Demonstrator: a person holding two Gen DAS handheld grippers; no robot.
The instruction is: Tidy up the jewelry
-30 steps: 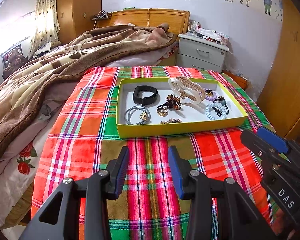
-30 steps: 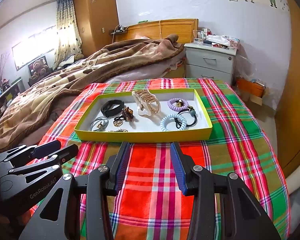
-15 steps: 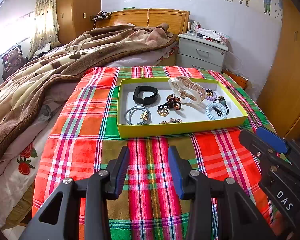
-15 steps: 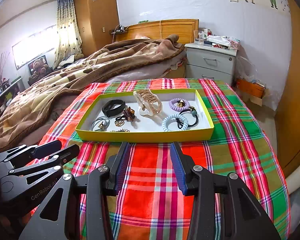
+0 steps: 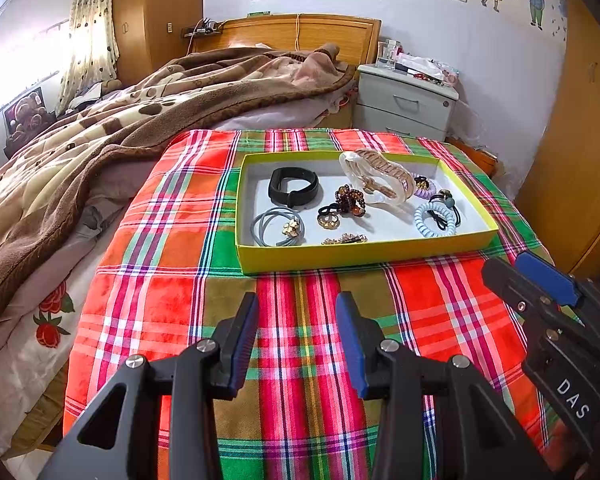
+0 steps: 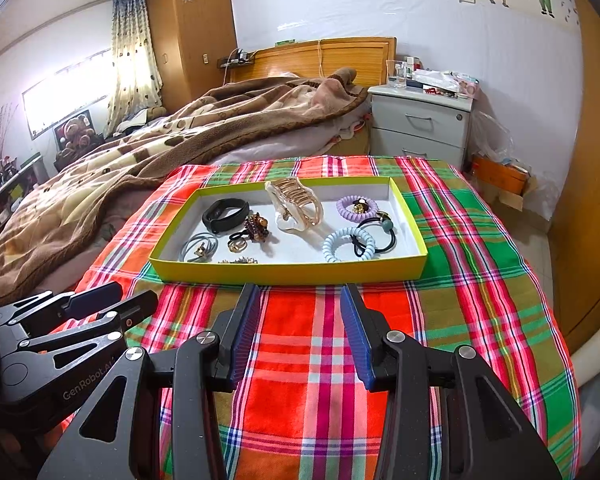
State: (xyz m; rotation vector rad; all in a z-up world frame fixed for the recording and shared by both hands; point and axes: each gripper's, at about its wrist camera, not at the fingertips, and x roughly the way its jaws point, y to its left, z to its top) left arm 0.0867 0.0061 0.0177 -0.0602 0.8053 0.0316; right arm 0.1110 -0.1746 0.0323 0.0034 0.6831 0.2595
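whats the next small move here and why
Probably ease the right gripper forward over the yellow tray toward the light blue coil hair tie. Both grippers are open and empty, short of the tray's near wall, and that tie lies closest ahead of the right one. The left gripper can wait.

The left gripper [image 5: 296, 320] was matte black with blue ribbed pads [image 5: 244, 334] and silver screw heads along its angled arms. The right gripper [image 6: 300, 316] looked alike; white lettering read "DAS" at lower right of the left view, "GenRobot.AI" at lower left of the right view.
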